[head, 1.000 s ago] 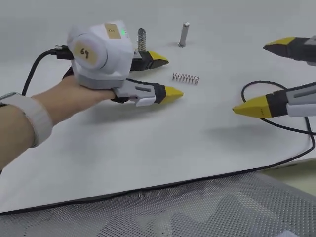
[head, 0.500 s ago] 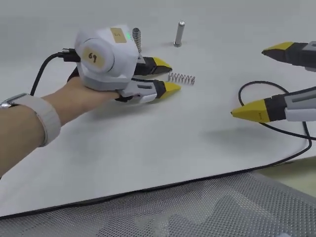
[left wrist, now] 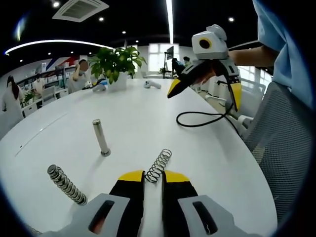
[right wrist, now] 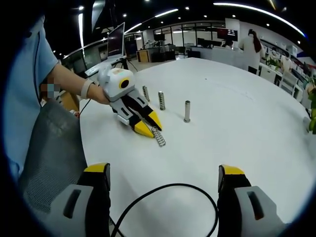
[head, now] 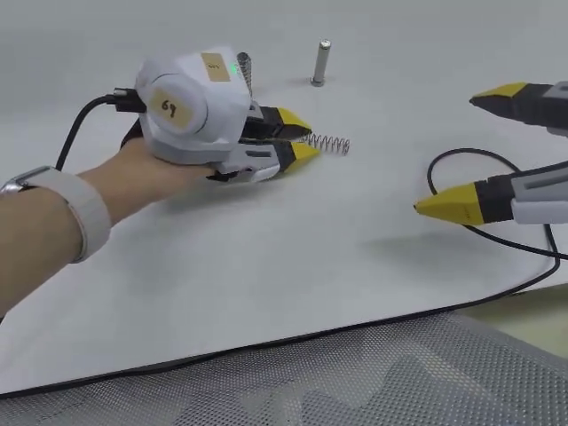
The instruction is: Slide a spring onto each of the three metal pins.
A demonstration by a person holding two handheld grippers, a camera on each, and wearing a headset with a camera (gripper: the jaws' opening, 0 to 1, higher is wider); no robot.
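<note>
A loose spring [head: 330, 142] [left wrist: 160, 163] [right wrist: 159, 137] lies flat on the white table [head: 266, 266]. My left gripper [head: 302, 142] [left wrist: 153, 175] [right wrist: 150, 127] is shut on the spring's near end, yellow tips pinching it. A bare metal pin [head: 321, 62] [left wrist: 101, 138] [right wrist: 186, 111] stands upright beyond it. In the right gripper view, two pins [right wrist: 161, 100] [right wrist: 146, 94] each carry a spring; one of them [left wrist: 66, 185] [head: 244, 69] stands just left of the left gripper. My right gripper [head: 454, 151] [right wrist: 163, 170] [left wrist: 203, 98] hovers wide open to the right, holding nothing.
A black cable [head: 479, 177] loops on the table under the right gripper. The table's near edge [head: 311, 333] curves across the bottom, with a grey mesh chair [head: 355, 382] below it. Bare table lies in front of both grippers.
The left gripper moved right toward the loose spring and its jaws closed from wide apart onto the spring's end. The right gripper has barely moved and stays open.
</note>
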